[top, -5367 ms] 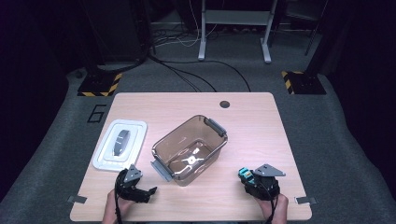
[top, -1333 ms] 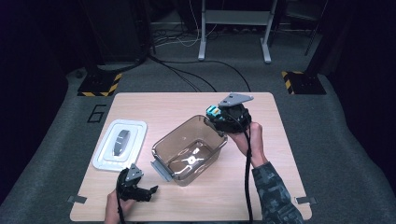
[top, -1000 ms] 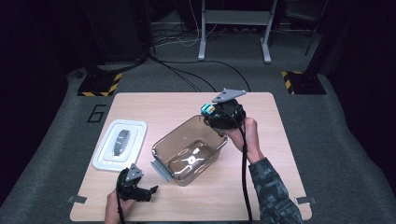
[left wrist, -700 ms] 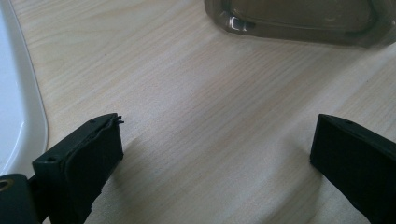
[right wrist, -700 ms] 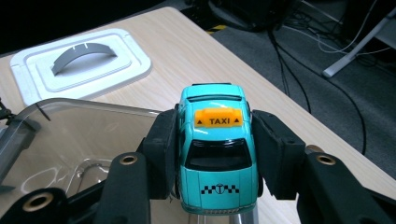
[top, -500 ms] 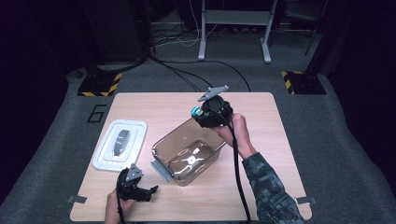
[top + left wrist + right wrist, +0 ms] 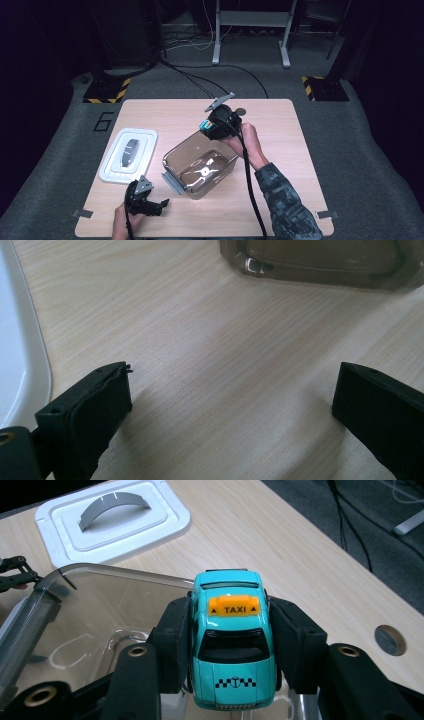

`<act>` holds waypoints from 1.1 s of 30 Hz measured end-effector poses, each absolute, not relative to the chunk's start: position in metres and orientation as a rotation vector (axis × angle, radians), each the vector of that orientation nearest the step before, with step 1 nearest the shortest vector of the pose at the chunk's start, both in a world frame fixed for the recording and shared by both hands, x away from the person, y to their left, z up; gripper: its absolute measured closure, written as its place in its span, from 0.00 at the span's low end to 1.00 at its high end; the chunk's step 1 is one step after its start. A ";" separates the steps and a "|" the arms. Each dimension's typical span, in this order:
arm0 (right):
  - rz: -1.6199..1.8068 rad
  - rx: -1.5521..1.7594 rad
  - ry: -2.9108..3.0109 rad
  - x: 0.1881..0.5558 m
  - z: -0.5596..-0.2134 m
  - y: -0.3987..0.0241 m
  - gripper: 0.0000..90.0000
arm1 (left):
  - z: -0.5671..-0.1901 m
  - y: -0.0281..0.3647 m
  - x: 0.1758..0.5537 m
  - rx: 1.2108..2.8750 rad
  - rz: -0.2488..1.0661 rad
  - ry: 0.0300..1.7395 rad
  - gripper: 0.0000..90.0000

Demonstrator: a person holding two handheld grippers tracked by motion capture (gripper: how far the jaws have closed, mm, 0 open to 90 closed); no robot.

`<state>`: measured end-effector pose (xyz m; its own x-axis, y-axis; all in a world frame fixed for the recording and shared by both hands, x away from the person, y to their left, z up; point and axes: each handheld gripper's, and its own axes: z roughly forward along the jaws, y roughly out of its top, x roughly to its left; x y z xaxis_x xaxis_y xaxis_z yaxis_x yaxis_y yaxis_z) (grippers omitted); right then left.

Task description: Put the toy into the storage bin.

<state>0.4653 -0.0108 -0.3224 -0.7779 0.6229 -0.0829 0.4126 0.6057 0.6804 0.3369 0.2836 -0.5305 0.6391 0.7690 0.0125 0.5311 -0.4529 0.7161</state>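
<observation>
- Toy taxi (image 7: 232, 647): pinched by its sides between the jaws of the right gripper (image 7: 214, 127), held over the far rim of the clear box (image 7: 200, 165).
- Going left to right on the table (image 7: 280, 150): the white lid (image 7: 128, 154) lies flat, the left gripper (image 7: 145, 200) rests near the front edge with jaws spread and nothing between them, then the box, then the right hand (image 7: 247, 142).
- Risk, as I judge it: let go too early, the car could strike the rim and roll off across the table.
- The right gripper view shows the yellow TAXI sign (image 7: 234, 605) and the grip; the high view gives the whole layout.
- The left gripper view shows bare wood between its jaws.
</observation>
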 end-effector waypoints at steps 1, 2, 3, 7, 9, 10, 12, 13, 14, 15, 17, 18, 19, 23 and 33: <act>0.947 0.848 2.531 0.466 -0.324 -0.010 0.58 | -0.531 0.284 0.337 2.163 0.444 1.007 0.02; 0.943 0.852 2.536 0.466 -0.325 -0.009 0.58 | -0.531 0.284 0.337 2.168 0.443 1.004 0.02; 0.944 0.856 2.539 0.467 -0.327 -0.007 0.58 | -0.531 0.284 0.337 2.168 0.443 1.004 0.02; 0.928 0.835 2.566 0.469 -0.332 -0.004 0.58 | -0.531 0.284 0.337 2.167 0.438 1.005 0.02; 0.931 0.853 2.572 0.470 -0.335 0.000 0.58 | -0.530 0.284 0.337 2.171 0.442 1.000 0.02; 0.917 0.841 2.586 0.471 -0.336 0.000 0.58 | -0.530 0.284 0.337 2.171 0.440 1.002 0.02; 0.908 0.850 2.610 0.471 -0.339 0.002 0.58 | -0.531 0.284 0.337 2.167 0.439 1.003 0.02; 0.905 0.849 2.611 0.471 -0.340 0.003 0.58 | -0.531 0.284 0.337 2.168 0.441 1.002 0.02; 0.902 0.851 2.615 0.472 -0.341 0.004 0.58 | -0.531 0.284 0.337 2.167 0.439 1.003 0.02; 0.901 0.853 2.621 0.472 -0.343 0.005 0.58 | -0.531 0.284 0.337 2.167 0.439 1.003 0.02; 0.898 0.862 2.626 0.473 -0.345 0.007 0.58 | -0.531 0.284 0.337 2.167 0.439 1.003 0.02; 0.895 0.861 2.631 0.473 -0.347 0.008 0.58 | -0.531 0.284 0.337 2.167 0.440 1.003 0.02; 0.892 0.859 2.638 0.473 -0.348 0.008 0.58 | -0.531 0.284 0.337 2.167 0.441 1.002 0.02; 0.862 0.870 2.672 0.475 -0.354 0.012 0.58 | -0.531 0.283 0.337 2.163 0.442 1.003 0.02; 0.783 0.898 2.750 0.482 -0.373 0.023 0.58 | -0.531 0.283 0.336 2.159 0.448 1.006 0.02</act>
<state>0.4823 0.0227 -0.3729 -0.8109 0.5847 0.0238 0.5096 0.6857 0.5198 0.3363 0.2832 -0.5309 0.6382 0.7697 0.0157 0.5267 -0.4514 0.7203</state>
